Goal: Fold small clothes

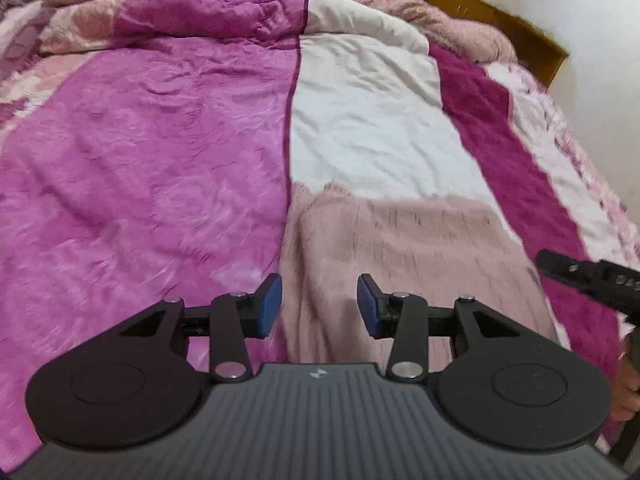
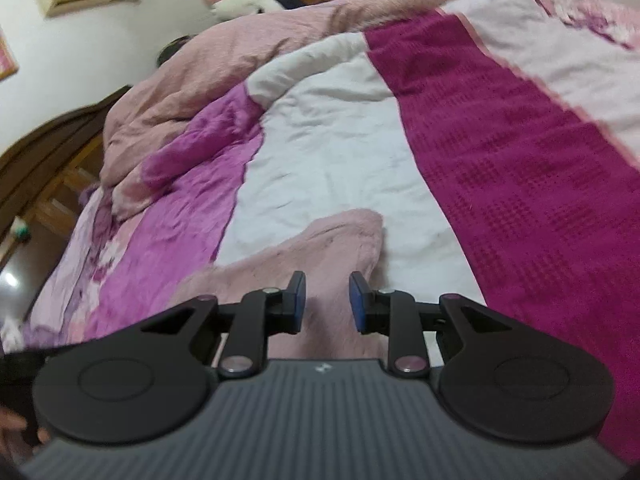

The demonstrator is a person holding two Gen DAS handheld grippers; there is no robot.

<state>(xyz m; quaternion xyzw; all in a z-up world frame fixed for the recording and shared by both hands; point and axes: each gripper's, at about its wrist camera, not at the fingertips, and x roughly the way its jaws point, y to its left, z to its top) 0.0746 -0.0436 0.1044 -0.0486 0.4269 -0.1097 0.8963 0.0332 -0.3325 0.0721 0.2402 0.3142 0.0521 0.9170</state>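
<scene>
A pale pink fuzzy garment [image 1: 400, 240] lies flat on the bed, across the seam between the purple cover and the white sheet. My left gripper [image 1: 319, 306] hovers over its near edge, blue pads apart, with nothing pinched between them. At the right edge of the left wrist view the black body of the right gripper [image 1: 592, 276] pokes in. In the right wrist view the same pink garment [image 2: 320, 248] bulges in a soft fold just beyond my right gripper [image 2: 327, 302]. Its pads stand a narrow gap apart, and I see no cloth clamped in them.
The bed carries a purple velvet cover [image 1: 140, 160], a white sheet [image 1: 372, 120] and a magenta towel strip [image 1: 520, 168]. A bunched pink quilt [image 2: 240, 52] lies at the far end. Wooden furniture [image 2: 48, 160] stands left of the bed, and a wooden frame [image 1: 520, 28] behind it.
</scene>
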